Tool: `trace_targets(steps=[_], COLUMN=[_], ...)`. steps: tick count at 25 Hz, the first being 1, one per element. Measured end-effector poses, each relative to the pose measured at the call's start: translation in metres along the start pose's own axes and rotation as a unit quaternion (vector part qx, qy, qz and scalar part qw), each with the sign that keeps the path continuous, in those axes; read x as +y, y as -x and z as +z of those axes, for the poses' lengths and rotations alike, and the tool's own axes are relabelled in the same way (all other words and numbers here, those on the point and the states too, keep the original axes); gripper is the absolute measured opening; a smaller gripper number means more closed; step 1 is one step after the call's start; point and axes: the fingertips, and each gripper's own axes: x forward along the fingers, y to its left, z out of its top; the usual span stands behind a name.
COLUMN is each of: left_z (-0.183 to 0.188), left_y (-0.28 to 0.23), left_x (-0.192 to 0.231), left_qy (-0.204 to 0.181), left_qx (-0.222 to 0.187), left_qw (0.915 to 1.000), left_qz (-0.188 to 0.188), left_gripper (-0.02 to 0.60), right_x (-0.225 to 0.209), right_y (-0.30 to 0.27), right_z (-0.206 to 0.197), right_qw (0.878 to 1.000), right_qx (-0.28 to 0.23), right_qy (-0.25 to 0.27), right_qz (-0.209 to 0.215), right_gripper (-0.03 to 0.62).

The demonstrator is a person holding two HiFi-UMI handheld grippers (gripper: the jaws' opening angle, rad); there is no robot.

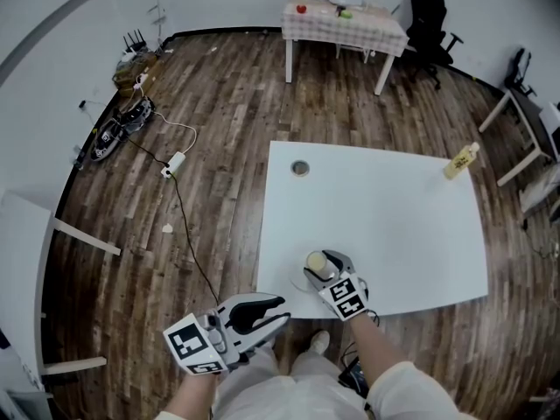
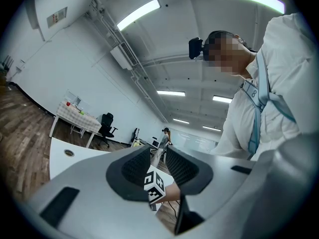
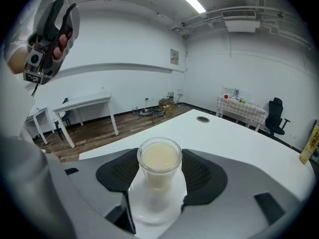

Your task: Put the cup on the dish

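Cup point(image 3: 159, 171) sits on dish point(image 3: 149, 210), gripped between right tongs point(image 3: 159, 156)

A dark wooden plank floor point(image 1: 219, 103) is stretching across a white-walled room. A white surface point(image 1: 394, 226) is standing near, right of centre. Far off, a checked-cloth table point(image 1: 341, 24) is sitting beside a black office chair point(image 1: 430, 20). Cables point(image 1: 122, 125) are lying far left. Ceiling strip lights point(image 2: 139, 14) are glowing.
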Motion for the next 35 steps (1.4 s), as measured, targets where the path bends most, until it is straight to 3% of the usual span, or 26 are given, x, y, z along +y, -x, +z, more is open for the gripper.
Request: trace_targets(steps=[17, 35], left_z=[0.001, -0.001], left_y=[0.002, -0.009], left_x=[-0.002, -0.004], left_qy=[-0.002, -0.004], left_qx=[0.002, -0.001], left_qw=[1.0, 0.9999], left_qz=[0.001, -0.013], left_gripper=[0.094, 0.098], right_x=[0.001, 0.005], right_y=[-0.001, 0.024], right_z=[0.002, 0.018], right_qw=[1.0, 0.999], right_qx=[0.005, -0.03], right_qy=[0.001, -0.009], right_qz=[0.004, 0.008], right_gripper=[0.287, 0.299])
